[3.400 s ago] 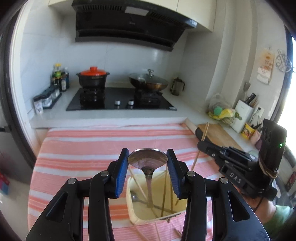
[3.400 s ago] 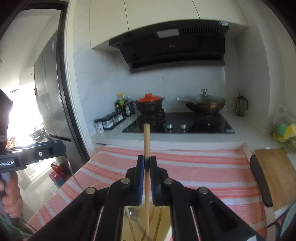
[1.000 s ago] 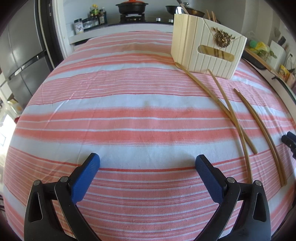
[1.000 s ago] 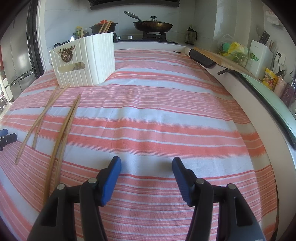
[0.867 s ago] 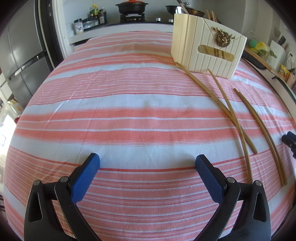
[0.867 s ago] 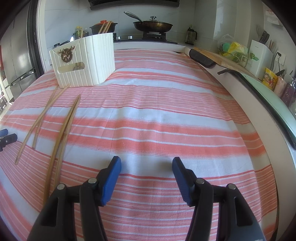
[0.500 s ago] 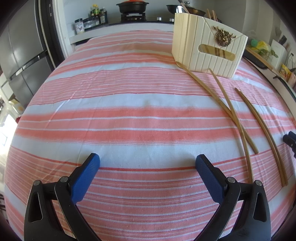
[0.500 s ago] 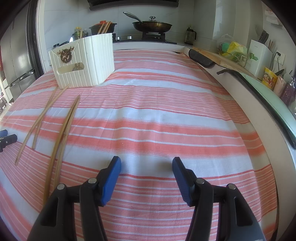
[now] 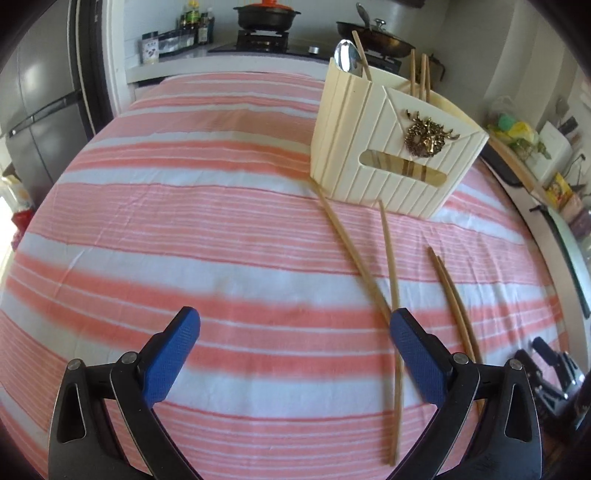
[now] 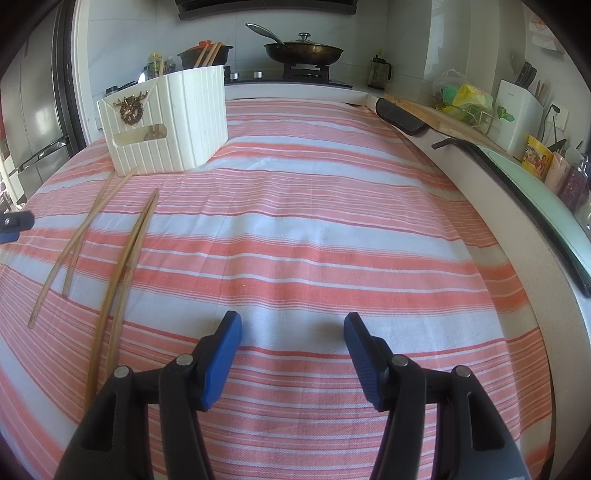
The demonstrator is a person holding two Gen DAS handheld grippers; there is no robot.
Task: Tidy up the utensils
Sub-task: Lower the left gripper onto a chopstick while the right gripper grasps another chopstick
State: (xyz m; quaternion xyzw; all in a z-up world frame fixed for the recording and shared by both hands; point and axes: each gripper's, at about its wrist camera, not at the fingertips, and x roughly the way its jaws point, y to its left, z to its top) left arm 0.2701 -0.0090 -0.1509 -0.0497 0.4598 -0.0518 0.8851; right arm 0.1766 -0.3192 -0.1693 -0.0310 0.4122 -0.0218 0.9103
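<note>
A cream ribbed utensil box (image 9: 395, 155) with a gold ornament stands on the striped cloth; it holds a metal spoon (image 9: 346, 55) and several chopsticks (image 9: 419, 74). Several loose wooden chopsticks (image 9: 389, 266) lie on the cloth in front of it, one under my left gripper's right finger. My left gripper (image 9: 295, 350) is wide open and empty, low over the cloth. In the right wrist view the box (image 10: 166, 122) is far left, loose chopsticks (image 10: 122, 266) lie to the left, and my right gripper (image 10: 291, 350) is open and empty.
The red-and-white striped tablecloth (image 10: 314, 229) covers the table. A stove with a pan (image 10: 303, 51) and a pot (image 9: 266, 14) stands behind. A counter with a cutting board (image 10: 443, 118) and knife block (image 10: 517, 110) runs along the right. A fridge (image 9: 33, 110) stands left.
My left gripper has moved forward and right toward the loose chopsticks and the box, which now look larger. My right gripper has barely moved. Earlier both held items over the box.
</note>
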